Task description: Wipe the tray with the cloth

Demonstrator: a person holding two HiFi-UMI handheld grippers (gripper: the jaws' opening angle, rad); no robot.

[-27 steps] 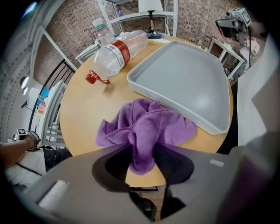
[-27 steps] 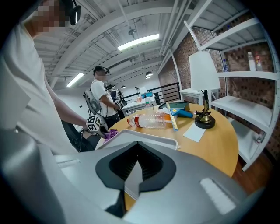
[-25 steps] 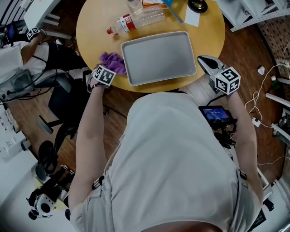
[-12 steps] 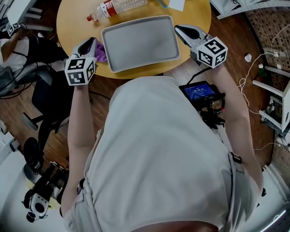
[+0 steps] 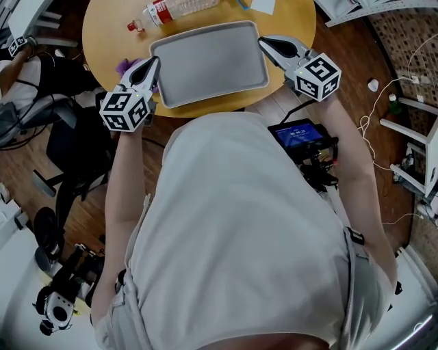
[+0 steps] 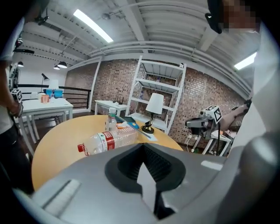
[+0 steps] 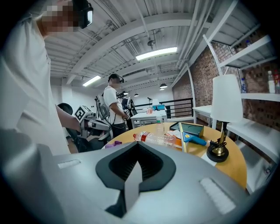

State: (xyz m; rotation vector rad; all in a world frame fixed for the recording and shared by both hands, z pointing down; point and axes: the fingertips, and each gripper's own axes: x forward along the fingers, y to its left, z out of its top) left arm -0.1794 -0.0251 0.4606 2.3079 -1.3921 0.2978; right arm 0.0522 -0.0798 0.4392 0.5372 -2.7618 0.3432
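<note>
The grey tray (image 5: 205, 61) lies on the round yellow table (image 5: 102, 27), near its front edge. A crumpled purple cloth (image 5: 124, 66) rests on the table left of the tray, also seen as a small purple cloth (image 7: 114, 143) in the right gripper view. My left gripper (image 5: 155, 63) hovers between cloth and tray. Its jaws have just been closing, and in the left gripper view my left gripper (image 6: 143, 151) is shut with nothing between them. My right gripper (image 5: 262, 41) hangs over the tray's right edge; the right gripper view shows that gripper (image 7: 136, 146) shut and empty.
A clear plastic bottle (image 5: 174, 8) with a red label lies behind the tray. A small black-footed lamp (image 7: 223, 118), a tablet (image 7: 190, 129) and a blue tool (image 7: 194, 140) sit further back. Another person (image 7: 114, 109) stands beyond the table. A chair (image 5: 75, 147) is at the left.
My left gripper has lifted off the purple cloth and swung up and right, and its jaws have closed empty. The cloth stays on the table. The right gripper rose slightly.
</note>
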